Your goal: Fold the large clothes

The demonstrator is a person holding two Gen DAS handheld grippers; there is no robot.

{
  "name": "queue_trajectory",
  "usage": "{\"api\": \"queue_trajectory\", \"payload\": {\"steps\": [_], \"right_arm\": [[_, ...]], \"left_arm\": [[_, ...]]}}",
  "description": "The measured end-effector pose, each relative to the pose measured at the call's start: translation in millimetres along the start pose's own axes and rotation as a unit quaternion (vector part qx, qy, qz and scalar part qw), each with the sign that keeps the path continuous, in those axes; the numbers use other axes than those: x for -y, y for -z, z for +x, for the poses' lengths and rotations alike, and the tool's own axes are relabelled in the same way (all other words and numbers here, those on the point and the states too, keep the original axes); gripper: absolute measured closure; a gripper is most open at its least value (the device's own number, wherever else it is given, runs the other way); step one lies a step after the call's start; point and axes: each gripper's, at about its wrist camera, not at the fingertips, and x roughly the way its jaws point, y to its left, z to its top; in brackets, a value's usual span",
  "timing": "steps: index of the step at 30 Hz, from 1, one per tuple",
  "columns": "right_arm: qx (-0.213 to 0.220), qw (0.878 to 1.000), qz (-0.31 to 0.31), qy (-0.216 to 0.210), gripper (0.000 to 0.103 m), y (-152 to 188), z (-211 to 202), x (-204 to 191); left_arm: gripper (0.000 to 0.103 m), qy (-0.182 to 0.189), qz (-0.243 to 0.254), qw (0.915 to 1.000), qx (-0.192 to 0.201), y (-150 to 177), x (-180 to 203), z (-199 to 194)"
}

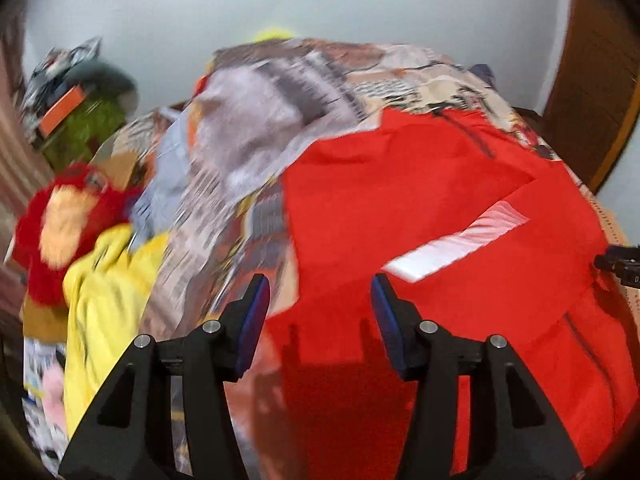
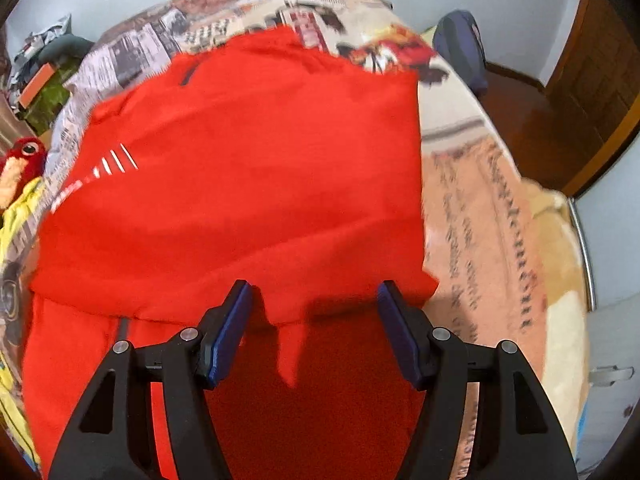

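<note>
A large red garment [image 1: 420, 208] with a white stripe [image 1: 456, 244] lies partly folded on a bed with a newspaper-print cover [image 1: 320, 76]. My left gripper [image 1: 320, 286] hovers open above the garment's left edge, and nothing is between its blue pads [image 1: 256, 312]. In the right wrist view the red garment [image 2: 256, 168] fills the middle, its upper layer folded over a lower one. My right gripper [image 2: 316, 290] stands open over the folded layer's near edge, with no cloth between the fingers. A black part at the right edge of the left view [image 1: 620, 264] looks like the other gripper.
A yellow garment [image 1: 108, 280] and a red plush toy [image 1: 60, 232] lie at the bed's left side, with a grey cloth [image 1: 240, 140] bunched behind. A peach blanket [image 2: 492, 216] covers the bed's right side. A dark blue bag [image 2: 460, 44] and a wooden door [image 2: 592, 60] stand beyond.
</note>
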Motion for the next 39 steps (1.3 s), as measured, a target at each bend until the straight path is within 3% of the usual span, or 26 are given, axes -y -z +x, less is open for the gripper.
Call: {"api": "queue_trajectory", "payload": {"steps": [5,10,16,23,30,37,38,39], "right_arm": [[0.049,0.999,-0.020,-0.004,0.042,-33,-24,0],[0.076,0.997,-0.014,-0.014,0.042,-75,-23,-1],[0.097,0.995,-0.022,-0.005,0.042,-122,3,-9],[0.055,0.997,-0.043,-0.030,0.042,-171,67,-5],[-0.007,0.996,-0.064,-0.058,0.042,-195,127,-11],[-0.029,0.993,0.003,-0.117,0.043,-209,159,-6],[-0.025,0.993,0.000,-0.114,0.046,-210,159,-8],[-0.022,0.993,-0.007,-0.112,0.050,-210,159,-12]], "left_arm": [[0.042,0.037,0.018,0.9989,0.023,-45,27,3],[0.031,0.071,0.014,0.9964,0.044,-93,39,15],[0.027,0.145,-0.010,0.9893,0.008,-132,33,65],[0.027,0.196,-0.019,0.9792,-0.049,-169,27,153],[0.026,0.200,-0.028,0.9772,-0.065,-178,35,215],[0.026,0.213,-0.057,0.9723,-0.078,-163,41,261],[0.027,0.215,-0.062,0.9719,-0.074,-163,40,261],[0.044,0.212,-0.064,0.9728,-0.067,-162,38,259]]}}
